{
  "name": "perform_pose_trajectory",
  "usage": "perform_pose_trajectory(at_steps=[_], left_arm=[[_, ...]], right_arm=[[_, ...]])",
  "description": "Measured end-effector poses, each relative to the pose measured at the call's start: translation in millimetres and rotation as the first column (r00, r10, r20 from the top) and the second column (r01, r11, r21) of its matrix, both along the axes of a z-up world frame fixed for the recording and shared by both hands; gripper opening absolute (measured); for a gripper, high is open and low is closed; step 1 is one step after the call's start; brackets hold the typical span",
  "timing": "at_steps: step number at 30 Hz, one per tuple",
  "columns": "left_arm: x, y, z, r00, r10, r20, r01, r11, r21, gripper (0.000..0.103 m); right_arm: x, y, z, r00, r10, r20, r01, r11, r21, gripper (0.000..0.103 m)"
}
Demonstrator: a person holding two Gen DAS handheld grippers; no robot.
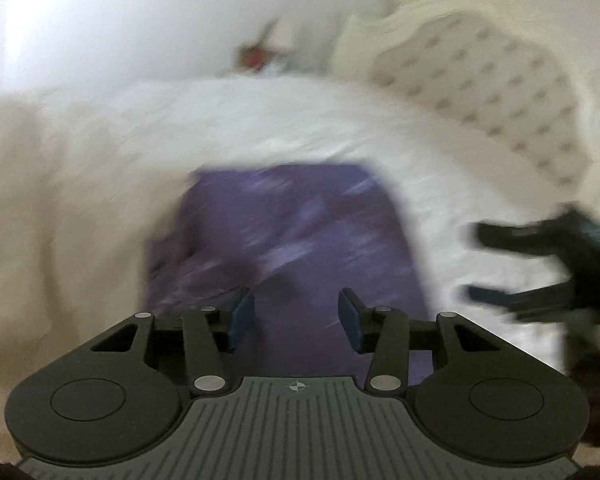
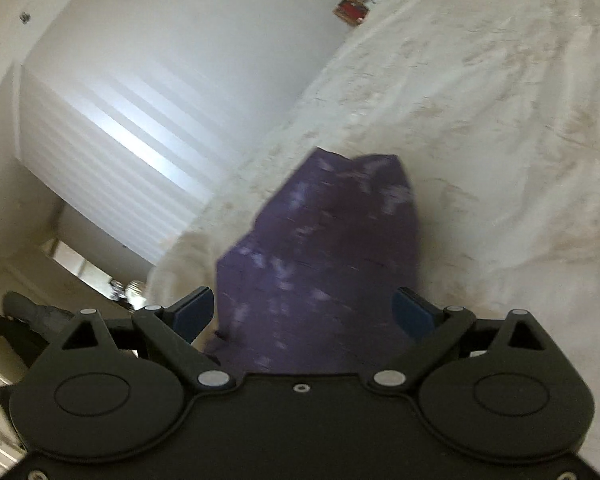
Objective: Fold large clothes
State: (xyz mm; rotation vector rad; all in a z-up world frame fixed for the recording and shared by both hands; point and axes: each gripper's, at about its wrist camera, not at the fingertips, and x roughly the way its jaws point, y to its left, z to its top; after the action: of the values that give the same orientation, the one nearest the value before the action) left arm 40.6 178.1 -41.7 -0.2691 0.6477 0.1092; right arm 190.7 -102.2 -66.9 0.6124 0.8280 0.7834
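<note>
A purple garment [image 1: 300, 232] with a pale pattern lies folded in a rough rectangle on the white bedcover [image 1: 80, 200]. My left gripper [image 1: 295, 300] hovers over its near end, blue pads apart with nothing pressed between them. My right gripper [image 1: 476, 264] shows blurred at the right edge, its fingers spread over the bedcover beside the garment. In the right wrist view the same purple garment [image 2: 324, 248] runs away from my right gripper [image 2: 303, 300]. Its jaws stand wide open, the pads on either side of the cloth's near end without pressing on it.
A cream tufted headboard [image 1: 480, 92] rises at the back right. A small red object [image 2: 350, 10] sits beyond the bed's far side. The bed's edge [image 2: 204, 220] drops off to the left, toward a window blind [image 2: 120, 128] and pale furniture with a dark object [image 2: 28, 320].
</note>
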Motion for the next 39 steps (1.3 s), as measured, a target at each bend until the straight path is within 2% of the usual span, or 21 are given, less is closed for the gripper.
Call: perform_pose_trajectory(at_steps=[1, 2, 3, 6, 11, 16, 19, 25, 26, 30, 32, 34, 35, 37, 39], left_arm=[[-3.3, 9.3, -9.2, 0.999, 0.016, -0.032, -0.016, 1.000, -0.025, 0.034], [-9.0, 18.6, -18.3, 0.998, 0.041, -0.050, -0.044, 0.997, -0.059, 0.024], [-15.7, 25.5, -24.3, 0.997, 0.056, -0.049, -0.061, 0.994, -0.091, 0.021], [-28.8, 33.3, -28.5, 0.997, 0.062, -0.039, -0.067, 0.989, -0.130, 0.020], [-32.2, 24.9, -25.7, 0.998, 0.059, -0.035, -0.062, 0.994, -0.087, 0.020], [-30.6, 24.5, -27.9, 0.998, 0.060, -0.024, -0.062, 0.994, -0.091, 0.020], [-30.5, 24.5, -28.9, 0.998, 0.063, -0.018, -0.064, 0.994, -0.089, 0.020], [-32.2, 25.0, -28.7, 0.998, 0.061, -0.011, -0.061, 0.994, -0.088, 0.020], [-32.3, 24.7, -28.7, 0.998, 0.061, -0.011, -0.062, 0.994, -0.088, 0.020], [-32.9, 24.1, -28.7, 0.998, 0.061, -0.009, -0.061, 0.994, -0.086, 0.020], [-34.1, 24.1, -28.4, 0.998, 0.060, -0.007, -0.061, 0.994, -0.086, 0.020], [-35.3, 25.0, -28.3, 0.998, 0.061, -0.005, -0.061, 0.994, -0.090, 0.020], [-36.2, 25.4, -28.5, 0.998, 0.062, -0.005, -0.062, 0.994, -0.093, 0.020], [-38.1, 26.7, -28.1, 0.998, 0.063, -0.003, -0.063, 0.993, -0.101, 0.020], [-40.8, 27.2, -28.0, 0.998, 0.069, 0.003, -0.068, 0.992, -0.109, 0.020]], right_arm=[[-0.3, 4.4, -1.7, 1.000, -0.001, 0.005, 0.001, 1.000, -0.018, 0.097], [-0.8, 5.5, -2.2, 1.000, 0.001, 0.017, 0.000, 0.999, -0.039, 0.097], [-0.9, 8.1, -1.0, 0.999, 0.006, 0.034, -0.004, 0.998, -0.064, 0.097], [-0.2, 31.6, 5.9, 0.994, 0.044, 0.101, -0.029, 0.989, -0.147, 0.097], [0.7, 77.7, 26.4, 0.961, 0.141, 0.238, -0.077, 0.962, -0.260, 0.097], [10.0, 137.5, 41.6, 0.890, 0.310, 0.334, -0.196, 0.922, -0.333, 0.097], [16.3, 176.1, 46.9, 0.828, 0.416, 0.377, -0.271, 0.884, -0.380, 0.097], [22.9, 232.8, 47.2, 0.717, 0.580, 0.386, -0.407, 0.798, -0.443, 0.094], [22.9, 238.7, 45.4, 0.703, 0.600, 0.381, -0.423, 0.784, -0.455, 0.091], [24.4, 259.4, 37.4, 0.648, 0.673, 0.356, -0.459, 0.718, -0.523, 0.066], [24.0, 263.2, 33.7, 0.628, 0.697, 0.347, -0.459, 0.692, -0.557, 0.064], [23.7, 264.9, 29.9, 0.613, 0.716, 0.333, -0.460, 0.667, -0.586, 0.046], [23.2, 265.5, 28.1, 0.615, 0.721, 0.320, -0.453, 0.655, -0.605, 0.017], [23.2, 261.7, 27.7, 0.610, 0.725, 0.320, -0.447, 0.648, -0.617, 0.013], [25.3, 257.5, 29.5, 0.631, 0.700, 0.335, -0.428, 0.674, -0.602, 0.010]])
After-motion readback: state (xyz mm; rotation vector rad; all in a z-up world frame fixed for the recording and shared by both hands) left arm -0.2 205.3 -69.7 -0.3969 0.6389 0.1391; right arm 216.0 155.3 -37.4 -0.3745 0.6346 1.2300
